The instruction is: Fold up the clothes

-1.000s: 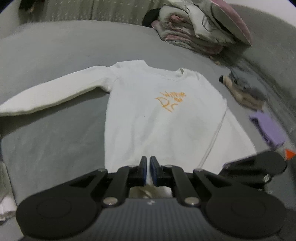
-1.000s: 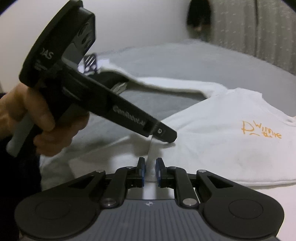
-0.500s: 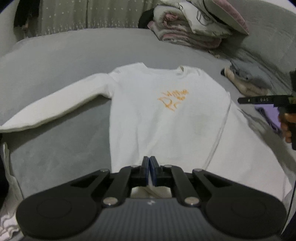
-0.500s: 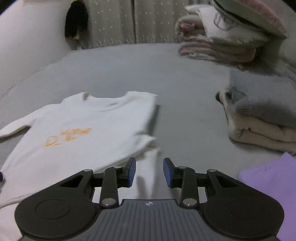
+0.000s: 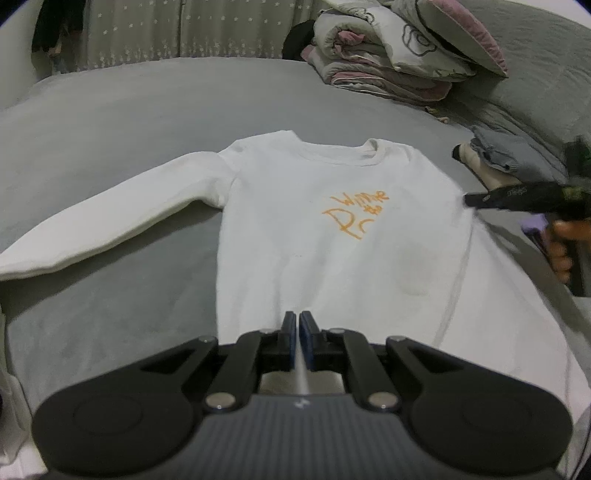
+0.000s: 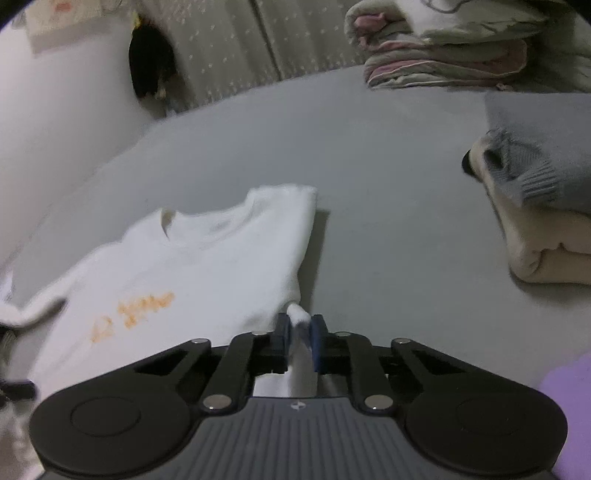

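Observation:
A white long-sleeved shirt (image 5: 332, 236) with orange lettering lies face up on the grey bed (image 5: 129, 122). Its left sleeve stretches out to the left; its right sleeve lies folded alongside the body. My left gripper (image 5: 297, 325) is shut on the shirt's bottom hem. My right gripper (image 6: 300, 328) is shut on a pinch of white fabric at the shirt's right side, below the shoulder (image 6: 207, 266). It also shows in the left wrist view (image 5: 517, 197), held by a hand.
A stack of folded grey and cream clothes (image 6: 543, 206) sits to the right of the shirt. A purple garment (image 6: 569, 391) lies at the near right. Folded bedding and a pillow (image 5: 399, 55) are piled at the back. A curtain (image 5: 147, 29) hangs behind the bed.
My right gripper swung from the hem beside the left gripper to the shirt's right side, opened, then closed on the fabric there. My left gripper stayed shut on the hem.

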Demonstrator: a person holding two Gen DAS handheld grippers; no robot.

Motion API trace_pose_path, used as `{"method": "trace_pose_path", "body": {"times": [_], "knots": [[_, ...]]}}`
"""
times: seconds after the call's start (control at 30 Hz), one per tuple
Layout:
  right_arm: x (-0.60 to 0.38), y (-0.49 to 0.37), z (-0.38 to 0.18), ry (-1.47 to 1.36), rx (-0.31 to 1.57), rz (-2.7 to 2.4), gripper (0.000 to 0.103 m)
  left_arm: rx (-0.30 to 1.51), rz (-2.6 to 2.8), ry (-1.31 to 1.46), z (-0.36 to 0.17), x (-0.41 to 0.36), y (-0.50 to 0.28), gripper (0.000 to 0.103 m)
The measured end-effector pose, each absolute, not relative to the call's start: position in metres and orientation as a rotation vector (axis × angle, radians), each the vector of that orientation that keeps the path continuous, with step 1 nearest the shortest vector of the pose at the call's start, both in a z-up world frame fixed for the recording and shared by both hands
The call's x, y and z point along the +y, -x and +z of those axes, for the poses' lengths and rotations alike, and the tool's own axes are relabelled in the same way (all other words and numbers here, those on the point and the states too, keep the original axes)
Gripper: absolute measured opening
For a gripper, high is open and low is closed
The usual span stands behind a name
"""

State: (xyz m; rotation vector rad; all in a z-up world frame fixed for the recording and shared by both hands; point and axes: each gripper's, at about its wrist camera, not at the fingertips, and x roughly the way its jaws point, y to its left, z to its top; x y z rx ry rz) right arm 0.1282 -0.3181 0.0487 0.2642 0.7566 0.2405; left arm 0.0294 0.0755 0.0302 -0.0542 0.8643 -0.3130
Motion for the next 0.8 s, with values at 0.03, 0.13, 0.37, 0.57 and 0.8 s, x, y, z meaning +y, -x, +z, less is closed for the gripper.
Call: {"method": "trace_pose_path", "body": {"times": [0.03,0.13,0.37,0.57,0.8], "knots": [[-0.324,-0.125,0.054,-0.33,0.745,0.236,0.012,0.871,-0.311,0.061,0.029,0.076,-0.031,0.005],[-0.337,-0.125,0.048,-0.483,0.77,0.186,0.012,0.887,-0.305,0.06,0.026,0.075,-0.036,0.005],[-0.334,-0.139,0.025,-0.445,0.849,0.145,0.013,0.893,-0.293,0.043,0.024,0.072,-0.041,0.006],[-0.334,-0.142,0.041,-0.366,0.786,0.123,0.03,0.896,-0.3,0.054,0.026,0.073,-0.044,0.006],[-0.334,-0.195,0.057,-0.369,0.71,0.147,0.036,0.894,-0.316,0.052,0.028,0.071,-0.048,0.006]]}}
